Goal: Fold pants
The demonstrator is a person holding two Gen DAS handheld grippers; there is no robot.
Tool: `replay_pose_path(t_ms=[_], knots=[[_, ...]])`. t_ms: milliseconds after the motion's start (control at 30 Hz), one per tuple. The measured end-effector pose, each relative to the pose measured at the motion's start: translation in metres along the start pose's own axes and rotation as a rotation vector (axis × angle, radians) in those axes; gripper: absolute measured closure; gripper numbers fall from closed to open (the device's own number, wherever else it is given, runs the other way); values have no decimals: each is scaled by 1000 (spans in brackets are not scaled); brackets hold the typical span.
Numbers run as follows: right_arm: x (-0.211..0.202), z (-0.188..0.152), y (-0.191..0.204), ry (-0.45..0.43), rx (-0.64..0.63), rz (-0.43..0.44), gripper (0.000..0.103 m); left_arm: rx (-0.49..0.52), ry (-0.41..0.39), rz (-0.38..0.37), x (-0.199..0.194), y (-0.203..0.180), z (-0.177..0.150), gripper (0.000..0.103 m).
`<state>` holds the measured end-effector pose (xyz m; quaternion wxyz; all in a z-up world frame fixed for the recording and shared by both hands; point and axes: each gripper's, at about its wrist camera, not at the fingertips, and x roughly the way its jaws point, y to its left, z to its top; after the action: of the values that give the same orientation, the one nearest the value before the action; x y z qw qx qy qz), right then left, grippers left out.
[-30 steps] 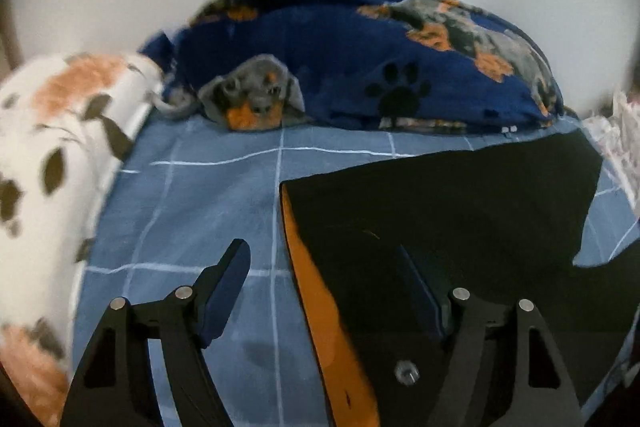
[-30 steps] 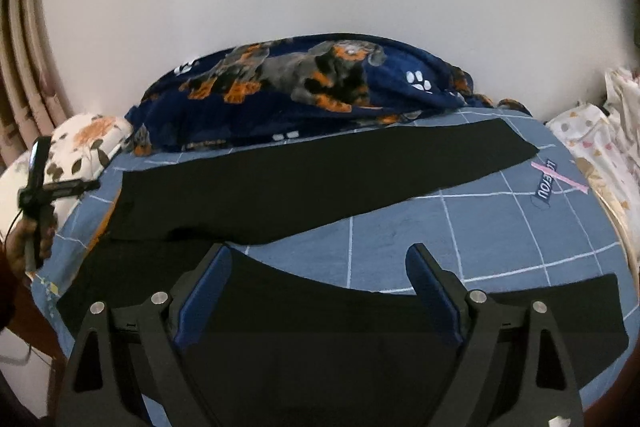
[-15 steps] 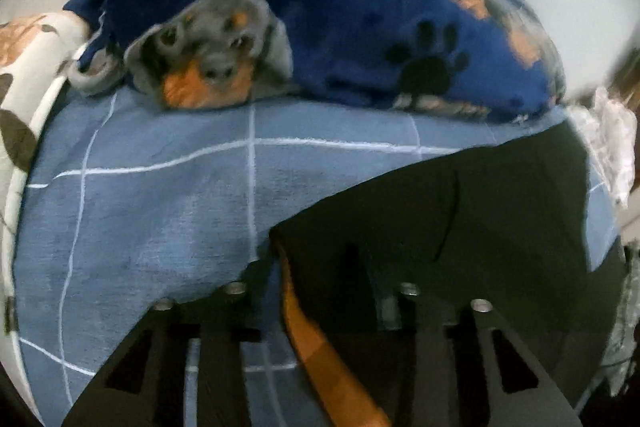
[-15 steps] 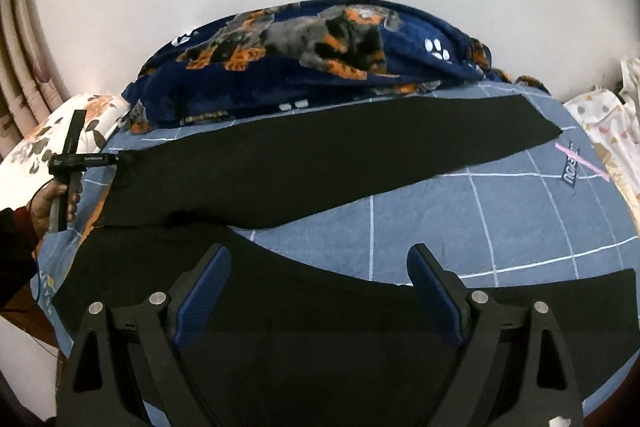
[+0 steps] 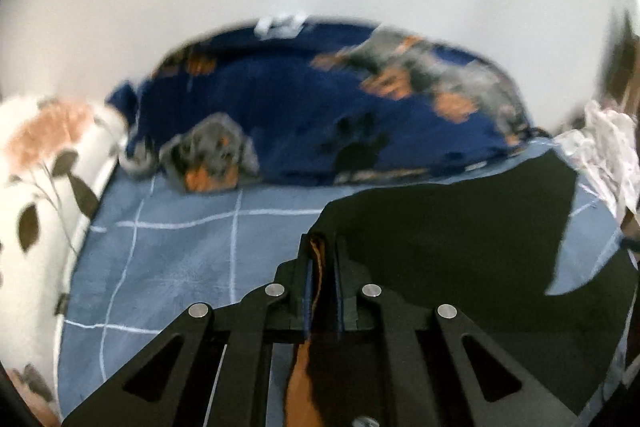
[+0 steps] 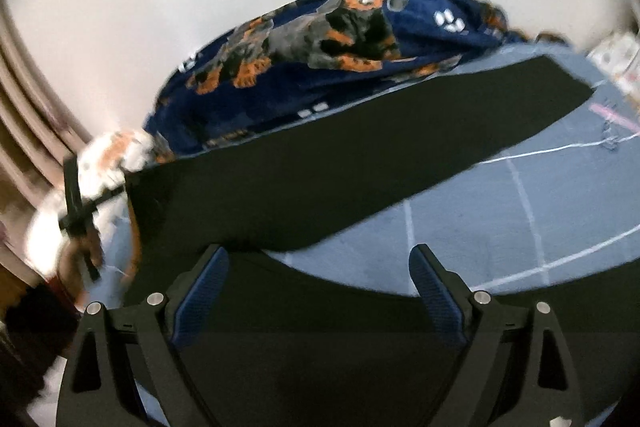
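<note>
Left wrist view: the left gripper (image 5: 322, 267) is clenched on the waistband edge of the black pants (image 5: 460, 239), with the orange lining (image 5: 318, 267) pinched between the pads. The pants spread to the right over the blue checked sheet (image 5: 168, 255). To the left of the pinched edge the sheet lies bare as far as the floral pillow (image 5: 44, 195). A navy dog-print blanket (image 5: 304, 115) bounds the far side, against the wall.

Right wrist view: the right gripper (image 6: 320, 291) stands wide, released, with nothing between the fingers; it hangs above the near pant leg (image 6: 320, 315). The far leg (image 6: 360, 155) runs diagonally toward the far right. Bare sheet (image 6: 520, 203) lies between the two legs. At the far left, a hand (image 6: 86, 251) holds the left gripper at the waistband.
</note>
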<state>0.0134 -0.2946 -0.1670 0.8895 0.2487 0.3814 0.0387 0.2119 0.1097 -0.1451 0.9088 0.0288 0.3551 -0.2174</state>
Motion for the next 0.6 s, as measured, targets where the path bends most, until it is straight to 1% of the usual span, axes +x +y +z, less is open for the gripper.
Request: replay_pose_path(t_ms=[33,67,133,167,200,233,267,300,333,367,400,433,500,600], knots=[[5,12,-6,2,54,71,13,21,-31,-3,-16,-11,-3,95],[10,21,-10,11,96,119,13,36,-48,-5,-29,-19,-6,95],[24,38,-18,32,187,188,13,47,-77,-20,-52,-32,-13,95],[35,48,-22,43,226,241,13,48,-89,-31,-63,-39,-18,95],[48,58,-25,61,263,259,14,51,-95,-33,-73,-46,-23,95],[56,64,-26,71,286,258,15,53,-102,-33,-83,-51,-29,95],[68,72,-29,84,319,281,15,49,-110,-42,-94,-57,-37,95],[83,80,-32,107,361,315,19,45,-114,-47,-101,-61,-43,95],[94,84,-36,123,402,324,25,41,-119,-45,-109,-66,-49,95],[105,87,-39,141,448,339,27,39,-121,-43,-115,-69,-56,95],[116,91,-41,158,484,375,27,30,-118,-45,-120,-72,-62,95],[127,96,-42,169,512,389,30,20,-112,-51,-124,-75,-67,94],[141,103,-40,181,525,365,31,15,-104,-52,-129,-81,-76,94],[155,109,-41,183,558,358,34,11,-91,-51,-133,-85,-84,94]])
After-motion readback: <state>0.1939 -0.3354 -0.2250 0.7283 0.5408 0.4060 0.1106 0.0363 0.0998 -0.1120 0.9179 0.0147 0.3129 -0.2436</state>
